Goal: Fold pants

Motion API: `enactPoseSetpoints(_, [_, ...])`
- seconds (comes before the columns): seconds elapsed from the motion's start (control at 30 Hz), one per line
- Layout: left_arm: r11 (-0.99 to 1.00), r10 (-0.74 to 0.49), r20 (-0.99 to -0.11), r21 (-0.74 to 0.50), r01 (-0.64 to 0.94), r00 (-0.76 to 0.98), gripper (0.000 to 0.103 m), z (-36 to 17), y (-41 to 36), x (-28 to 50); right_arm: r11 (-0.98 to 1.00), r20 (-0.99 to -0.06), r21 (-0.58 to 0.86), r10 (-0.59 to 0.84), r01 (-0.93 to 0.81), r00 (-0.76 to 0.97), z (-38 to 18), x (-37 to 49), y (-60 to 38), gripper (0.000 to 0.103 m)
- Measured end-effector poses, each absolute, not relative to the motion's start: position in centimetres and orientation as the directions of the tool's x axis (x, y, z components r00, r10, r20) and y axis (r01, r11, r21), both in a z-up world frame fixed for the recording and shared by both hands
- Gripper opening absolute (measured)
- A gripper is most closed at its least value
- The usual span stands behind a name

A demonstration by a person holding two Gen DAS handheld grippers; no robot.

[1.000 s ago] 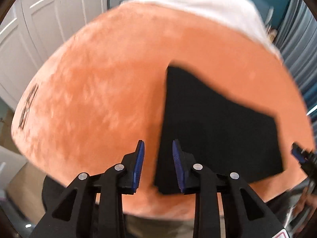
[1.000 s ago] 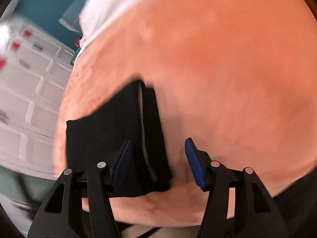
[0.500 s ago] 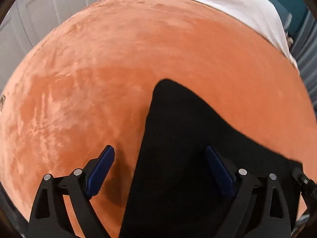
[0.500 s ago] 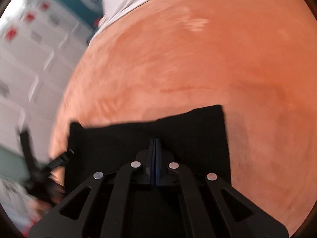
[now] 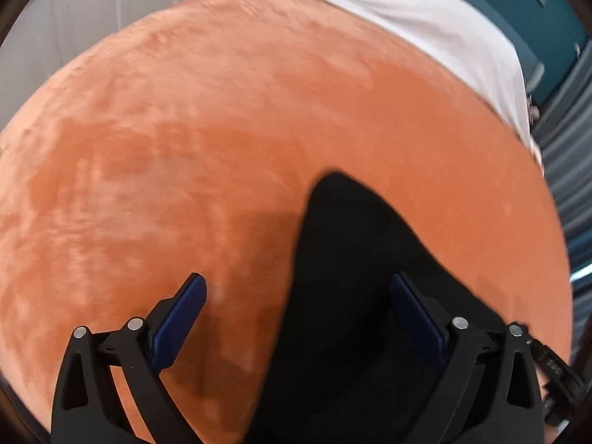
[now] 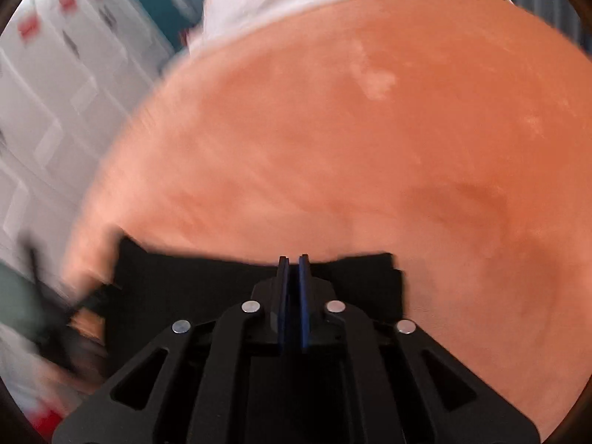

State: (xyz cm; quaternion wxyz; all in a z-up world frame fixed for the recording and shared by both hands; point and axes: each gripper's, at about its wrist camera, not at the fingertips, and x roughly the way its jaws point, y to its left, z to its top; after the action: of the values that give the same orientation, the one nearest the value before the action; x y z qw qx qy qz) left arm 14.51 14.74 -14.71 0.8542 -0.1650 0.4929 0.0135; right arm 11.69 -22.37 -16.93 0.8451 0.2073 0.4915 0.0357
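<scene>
Black pants [image 5: 355, 296] lie folded on the orange bed cover [image 5: 222, 148], near its front edge. Left tool [image 5: 298, 296] gapes wide, straddling the pants' side edge, gripping nothing. Right tool [image 6: 293, 270] is nearly closed over the fold; whether it pinches cloth cannot be told. Risk: lifting one-sided could spill the layers. No legible writing.

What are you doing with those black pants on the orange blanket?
Someone is folding the black pants on the orange blanket with a pair of tongs in each hand. The right tongs are nearly shut at the folded pants' edge; whether they pinch cloth is unclear. The left tongs are wide open over the pants' left edge.
</scene>
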Motion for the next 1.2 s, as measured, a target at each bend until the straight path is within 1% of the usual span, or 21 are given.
enactPoseSetpoints(0.03, [0.947, -0.119, -0.837, -0.258, -0.192, 0.535, 0.095, -13.7, 15.3, 14.0, 0.908, -0.819, 0.378, 0.238, 0.180, 0.522, -16.3, 11.6, -22.9, 0.000])
enactPoseSetpoints(0.1, [0.957, -0.073, -0.801, -0.225, -0.185, 0.594, 0.096, -10.8, 17.6, 12.2, 0.897, -0.777, 0.399, 0.223, 0.188, 0.589, -13.1, 10.9, -22.9, 0.008])
enactPoseSetpoints(0.17, [0.966, -0.020, -0.794, -0.172, -0.193, 0.607, 0.096, -9.2, 19.4, 10.7, 0.909, -0.752, 0.408, 0.282, 0.084, 0.596, -10.6, 10.7, -20.2, 0.008])
enactPoseSetpoints(0.23, [0.970, 0.048, -0.788, -0.110, -0.217, 0.613, 0.096, -7.9, 21.2, 8.7, 0.922, -0.759, 0.386, 0.340, -0.036, 0.556, -9.4, 11.4, -16.1, 0.008])
enactPoseSetpoints(0.3, [0.972, 0.089, -0.782, -0.067, -0.225, 0.617, 0.096, -7.1, 22.0, 7.0, 0.918, -0.773, 0.356, 0.395, -0.177, 0.496, -9.3, 12.5, -10.0, 0.008])
enactPoseSetpoints(0.43, [0.972, 0.143, -0.763, -0.012, -0.235, 0.630, 0.096, -5.5, 22.7, 2.8, 0.906, -0.805, 0.317, 0.413, -0.281, 0.425, -11.8, 16.1, -1.2, 0.008])
enactPoseSetpoints(0.5, [0.974, 0.152, -0.756, 0.005, -0.226, 0.637, 0.096, -5.1, 22.7, 1.8, 0.907, -0.838, 0.300, 0.398, -0.295, 0.372, -14.5, 17.8, 2.2, 0.008])
enactPoseSetpoints(0.53, [0.975, 0.156, -0.755, 0.013, -0.223, 0.637, 0.096, -5.1, 22.8, 1.5, 0.919, -0.867, 0.265, 0.359, -0.291, 0.345, -16.8, 18.9, 3.9, 0.008])
enactPoseSetpoints(0.57, [0.977, 0.161, -0.757, 0.029, -0.213, 0.633, 0.096, -5.1, 22.6, 1.2, 0.924, -0.875, 0.242, 0.339, -0.296, 0.345, -17.7, 18.9, 4.4, 0.005])
enactPoseSetpoints(0.63, [0.979, 0.166, -0.760, 0.053, -0.195, 0.628, 0.096, -5.1, 22.2, 0.7, 0.929, -0.867, 0.273, 0.351, -0.251, 0.354, -16.9, 19.1, 4.1, 0.005])
enactPoseSetpoints(0.7, [0.983, 0.162, -0.755, 0.067, -0.171, 0.636, 0.096, -5.1, 21.7, 0.5, 0.903, -0.821, 0.383, 0.429, -0.195, 0.377, -14.9, 18.7, 2.8, 0.009])
enactPoseSetpoints(0.73, [0.985, 0.155, -0.754, 0.069, -0.158, 0.638, 0.096, -5.2, 21.3, 0.5, 0.893, -0.802, 0.407, 0.450, -0.192, 0.392, -14.2, 18.4, 2.5, 0.009])
enactPoseSetpoints(0.8, [0.990, 0.119, -0.775, 0.048, -0.131, 0.621, 0.096, -5.5, 20.6, 1.1, 0.910, -0.825, 0.357, 0.413, -0.209, 0.387, -14.5, 18.6, 3.6, 0.009])
enactPoseSetpoints(0.87, [0.993, 0.087, -0.795, 0.023, -0.113, 0.601, 0.096, -5.6, 19.7, 1.4, 0.925, -0.877, 0.307, 0.366, -0.223, 0.310, -16.8, 19.7, 5.0, 0.007])
enactPoseSetpoints(0.97, [0.995, 0.073, -0.808, 0.015, -0.103, 0.584, 0.096, -5.2, 18.5, 1.5, 0.926, -0.877, 0.319, 0.368, -0.199, 0.307, -16.6, 20.5, 4.9, 0.007])
enactPoseSetpoints(1.0, [0.994, 0.077, -0.807, 0.018, -0.106, 0.585, 0.096, -5.1, 18.2, 1.5, 0.920, -0.865, 0.345, 0.388, -0.186, 0.317, -15.9, 20.4, 4.8, 0.011])
enactPoseSetpoints(1.07, [0.994, 0.080, -0.816, 0.027, -0.102, 0.573, 0.096, -5.4, 17.5, 1.5, 0.897, -0.822, 0.395, 0.442, -0.199, 0.359, -14.4, 19.5, 4.7, 0.011])
enactPoseSetpoints(1.1, [0.995, 0.081, -0.823, 0.030, -0.100, 0.561, 0.096, -5.7, 17.2, 1.7, 0.903, -0.832, 0.366, 0.426, -0.224, 0.357, -14.5, 19.0, 5.0, 0.019])
enactPoseSetpoints(1.13, [0.995, 0.080, -0.830, 0.032, -0.097, 0.551, 0.096, -5.9, 16.9, 1.8, 0.913, -0.854, 0.326, 0.396, -0.245, 0.339, -15.2, 18.9, 5.5, 0.021])
enactPoseSetpoints(1.17, [0.996, 0.073, -0.844, 0.033, -0.086, 0.532, 0.096, -6.2, 16.3, 1.9, 0.919, -0.884, 0.282, 0.360, -0.274, 0.298, -16.4, 18.7, 5.7, 0.021])
enactPoseSetpoints(1.2, [0.996, 0.072, -0.849, 0.036, -0.077, 0.524, 0.096, -6.2, 16.0, 2.0, 0.914, -0.874, 0.296, 0.376, -0.276, 0.308, -16.2, 18.3, 5.1, 0.020])
